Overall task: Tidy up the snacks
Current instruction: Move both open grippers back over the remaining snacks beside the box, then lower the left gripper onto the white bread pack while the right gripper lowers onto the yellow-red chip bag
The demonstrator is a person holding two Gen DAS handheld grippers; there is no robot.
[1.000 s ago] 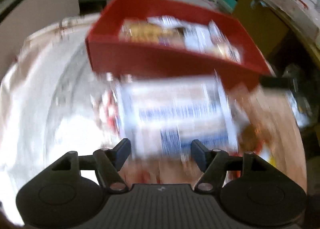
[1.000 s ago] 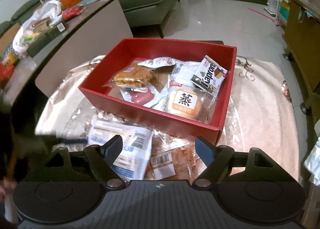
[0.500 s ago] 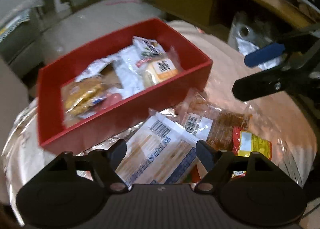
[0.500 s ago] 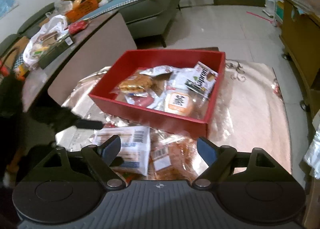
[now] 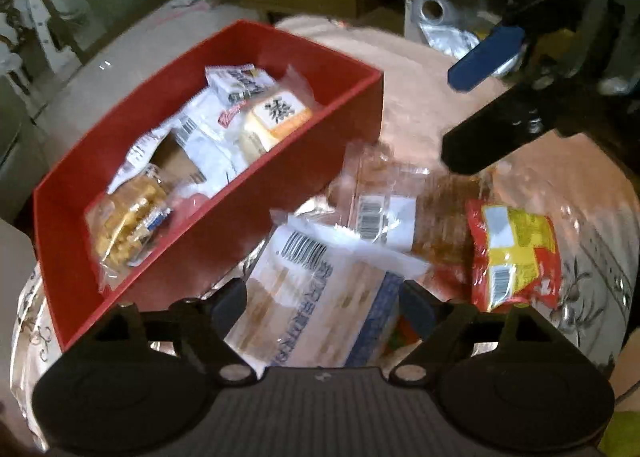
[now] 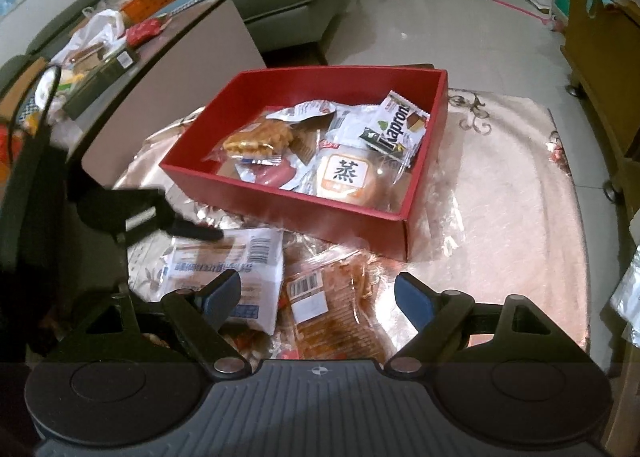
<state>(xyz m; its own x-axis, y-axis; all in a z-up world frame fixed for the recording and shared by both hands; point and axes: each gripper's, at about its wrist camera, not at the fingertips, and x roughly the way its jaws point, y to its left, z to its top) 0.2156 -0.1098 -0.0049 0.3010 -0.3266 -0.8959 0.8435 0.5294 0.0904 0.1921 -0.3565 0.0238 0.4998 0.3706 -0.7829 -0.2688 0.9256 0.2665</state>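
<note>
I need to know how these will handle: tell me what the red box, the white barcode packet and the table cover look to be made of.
Red box: likely matte cardboard; thin flat walls, no shine.
White barcode packet: glossy plastic film; it crinkles and glints.
Table cover: probably clear plastic sheet over patterned cloth; wrinkled highlights lie above the print.

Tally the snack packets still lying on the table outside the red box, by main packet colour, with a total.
White with blue print: 1, the white packet
Clear over brown snack: 1, the clear packet
Red and yellow: 1, the red packet
Total: 3 clearly visible outside the red box; anything under the pile cannot be told.
</note>
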